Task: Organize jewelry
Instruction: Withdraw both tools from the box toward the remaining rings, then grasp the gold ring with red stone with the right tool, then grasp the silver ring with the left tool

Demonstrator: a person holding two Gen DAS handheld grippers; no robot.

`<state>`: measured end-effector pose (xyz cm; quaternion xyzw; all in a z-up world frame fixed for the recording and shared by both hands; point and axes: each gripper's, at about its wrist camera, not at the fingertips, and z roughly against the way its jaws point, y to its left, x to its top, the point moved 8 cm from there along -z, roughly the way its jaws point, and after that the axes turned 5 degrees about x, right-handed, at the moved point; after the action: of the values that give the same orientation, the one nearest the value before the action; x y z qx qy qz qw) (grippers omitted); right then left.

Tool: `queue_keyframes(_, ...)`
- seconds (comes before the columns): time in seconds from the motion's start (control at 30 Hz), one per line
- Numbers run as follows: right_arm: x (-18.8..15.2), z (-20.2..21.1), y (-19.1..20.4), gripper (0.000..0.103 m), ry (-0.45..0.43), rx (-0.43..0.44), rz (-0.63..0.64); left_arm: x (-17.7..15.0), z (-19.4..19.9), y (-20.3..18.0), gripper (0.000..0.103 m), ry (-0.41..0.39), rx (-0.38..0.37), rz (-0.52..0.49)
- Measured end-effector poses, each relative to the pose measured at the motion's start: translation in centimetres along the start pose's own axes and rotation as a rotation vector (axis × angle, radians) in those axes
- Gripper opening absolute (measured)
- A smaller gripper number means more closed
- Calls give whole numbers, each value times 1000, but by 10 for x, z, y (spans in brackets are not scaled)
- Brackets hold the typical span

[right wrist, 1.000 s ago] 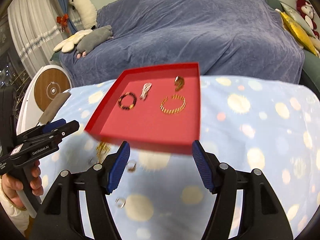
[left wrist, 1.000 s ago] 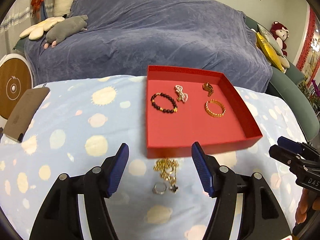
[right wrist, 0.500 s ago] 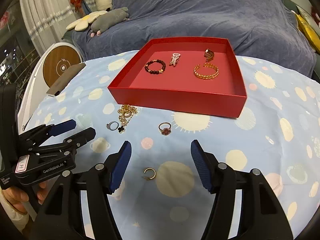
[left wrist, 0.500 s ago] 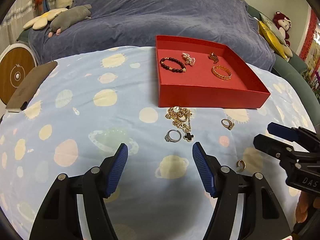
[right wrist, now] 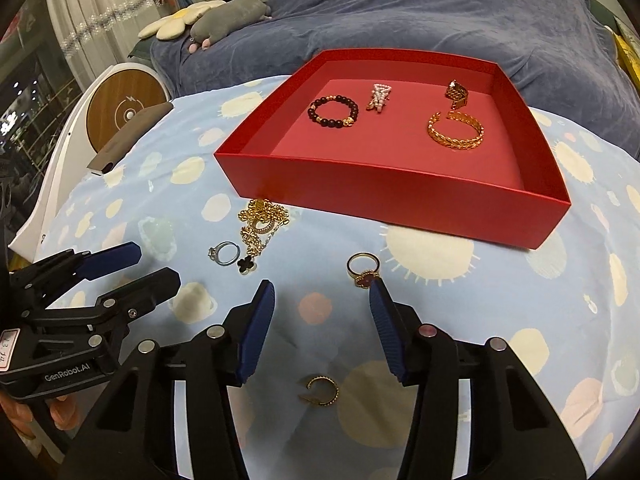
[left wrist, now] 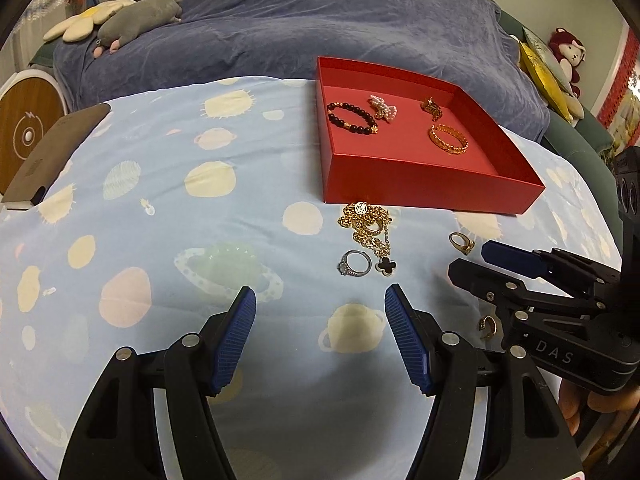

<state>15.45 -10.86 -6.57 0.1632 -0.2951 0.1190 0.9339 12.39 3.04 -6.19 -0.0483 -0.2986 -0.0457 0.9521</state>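
Observation:
A red tray (left wrist: 404, 190) (right wrist: 384, 194) holds a dark bead bracelet (left wrist: 351, 117) (right wrist: 333, 112), a pearl piece (left wrist: 383, 105), a gold clasp (left wrist: 432, 107) and a gold bangle (left wrist: 448, 139) (right wrist: 455, 130). In front of it on the cloth lie a gold necklace with a black clover (left wrist: 370, 228) (right wrist: 260, 222), a silver ring (left wrist: 355, 263) (right wrist: 224, 253), a red-clover ring (left wrist: 461, 242) (right wrist: 363, 270) and a small gold hoop (left wrist: 488, 326) (right wrist: 321, 390). My left gripper (left wrist: 320, 302) is open, just short of the silver ring. My right gripper (right wrist: 322, 294) is open, over the hoop and beside the red-clover ring.
The table has a light blue planet-print cloth (left wrist: 180, 220). A brown phone-like slab (left wrist: 44, 160) (right wrist: 128, 136) lies at its left edge. A blue-covered sofa (left wrist: 320, 28) with plush toys stands behind. A round wooden-topped device (right wrist: 124, 112) stands at the left.
Both grippers have pulled back and risen from the tray's front wall, so the loose jewelry on the cloth has come into full view. The right gripper's jaws have narrowed a little.

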Motion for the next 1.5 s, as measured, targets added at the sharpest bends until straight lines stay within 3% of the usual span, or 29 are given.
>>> queue_keyframes(0.3,0,-10,-16,43,17,-22,-35,0,-8,-5,65,22,-12,2)
queue_keyframes(0.83,1,-13,-27,14,8,-73,-6,-3,-15,-13,65,20,-27,-38)
queue_keyframes(1.03,0,-4,-29,14,6,-54,-35,3,-20,-23,65,-12,-39,-74)
queue_keyframes(1.1,0,-1,-29,14,2,-48,-38,5,-23,-25,58,-23,-29,-87)
queue_keyframes(1.17,1,3,-30,14,-1,-41,-44,6,-28,-26,45,-19,-30,-100)
queue_keyframes(1.5,1,11,-39,14,-5,-29,-71,8,-36,-32,13,-49,-24,-151)
